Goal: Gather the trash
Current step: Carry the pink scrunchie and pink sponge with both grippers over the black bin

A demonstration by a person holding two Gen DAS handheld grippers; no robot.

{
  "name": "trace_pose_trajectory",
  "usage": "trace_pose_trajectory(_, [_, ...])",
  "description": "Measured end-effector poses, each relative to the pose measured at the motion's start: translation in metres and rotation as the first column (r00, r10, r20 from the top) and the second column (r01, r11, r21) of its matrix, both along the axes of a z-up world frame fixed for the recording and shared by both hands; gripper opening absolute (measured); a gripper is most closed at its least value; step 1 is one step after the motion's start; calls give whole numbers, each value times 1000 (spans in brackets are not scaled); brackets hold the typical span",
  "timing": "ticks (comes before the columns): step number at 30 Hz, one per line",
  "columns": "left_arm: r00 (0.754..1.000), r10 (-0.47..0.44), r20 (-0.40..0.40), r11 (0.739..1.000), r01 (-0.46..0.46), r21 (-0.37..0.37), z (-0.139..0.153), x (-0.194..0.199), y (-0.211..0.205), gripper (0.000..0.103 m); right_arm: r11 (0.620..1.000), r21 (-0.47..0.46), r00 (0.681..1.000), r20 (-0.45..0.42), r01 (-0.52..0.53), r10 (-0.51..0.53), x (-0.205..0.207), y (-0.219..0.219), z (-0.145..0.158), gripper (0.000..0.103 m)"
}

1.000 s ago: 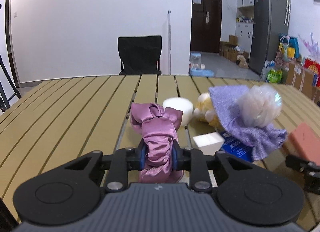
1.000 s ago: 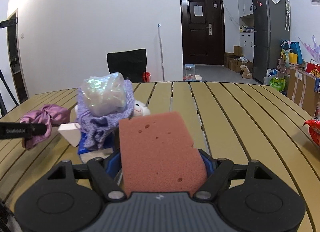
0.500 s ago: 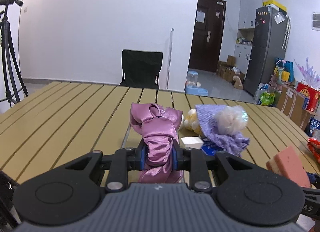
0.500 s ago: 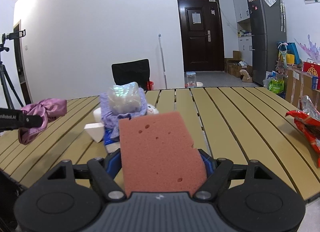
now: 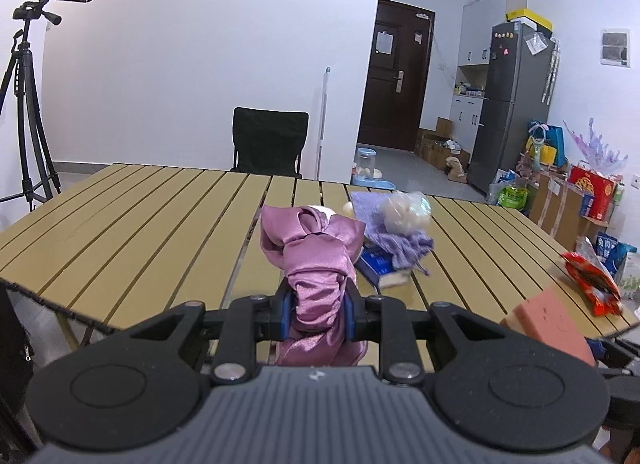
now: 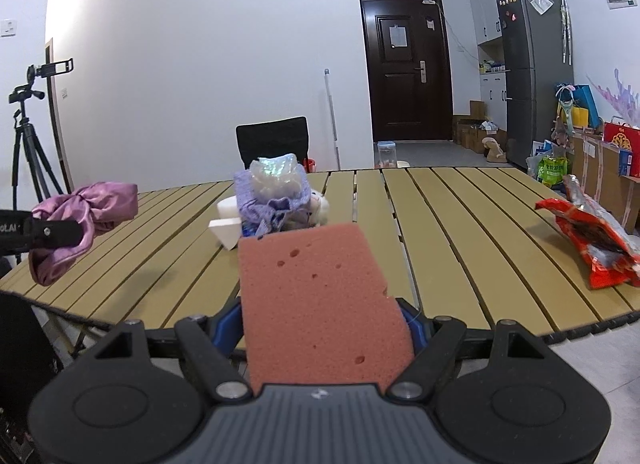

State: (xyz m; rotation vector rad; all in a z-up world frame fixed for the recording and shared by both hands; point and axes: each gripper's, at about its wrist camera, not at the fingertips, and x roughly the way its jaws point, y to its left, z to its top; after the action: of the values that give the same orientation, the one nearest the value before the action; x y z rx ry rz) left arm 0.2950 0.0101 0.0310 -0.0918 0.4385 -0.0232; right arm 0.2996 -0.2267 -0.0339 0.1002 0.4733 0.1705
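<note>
Left claw (image 5: 317,310), in the left wrist view, is clenched on a crumpled pink satin cloth (image 5: 316,252), which bunches up above the pads and hangs below them, lifted clear of the slatted yellow wooden bench (image 5: 132,220). On the bench beyond it sits a heap: a lilac knitted cloth (image 5: 394,240) with a ball of clear crinkled plastic (image 5: 404,212) on top, over a blue packet (image 5: 378,264). A torn red snack wrapper (image 5: 592,280) lies near the bench's right edge.

From the right wrist view, the right claw (image 6: 326,328) grips a salmon-pink porous sponge block (image 6: 320,296) across its width, held off the bench above the near edge. The left claw shows at the far left with the satin cloth dangling from it. A white foam wedge (image 6: 226,232) lies beside the lilac heap, and the red wrapper rests well apart at the right.

I judge the task partly done: two items are picked up and none visibly binned, since no bin shows in either view. The heap, the white wedge and the red wrapper are left to collect.
</note>
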Motion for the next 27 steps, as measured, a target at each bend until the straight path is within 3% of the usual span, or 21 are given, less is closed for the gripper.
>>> trace_pose_trajectory(13, [998, -16, -64, 999, 19, 38, -15, -71, -4, 24, 999, -16, 998, -43, -41, 40, -66, 0, -8, 76])
trace_pose_trajectory(20, [988, -4, -155, 998, 14, 58, -46, -94, 2, 24, 997, -28, 992, -108, -70, 67, -90, 5, -31, 76])
trace_pose_trajectory(27, [963, 19, -268, 997, 1, 73, -84, -100, 11, 24, 995, -41, 977, -199, -86, 76, -99, 11, -66, 76])
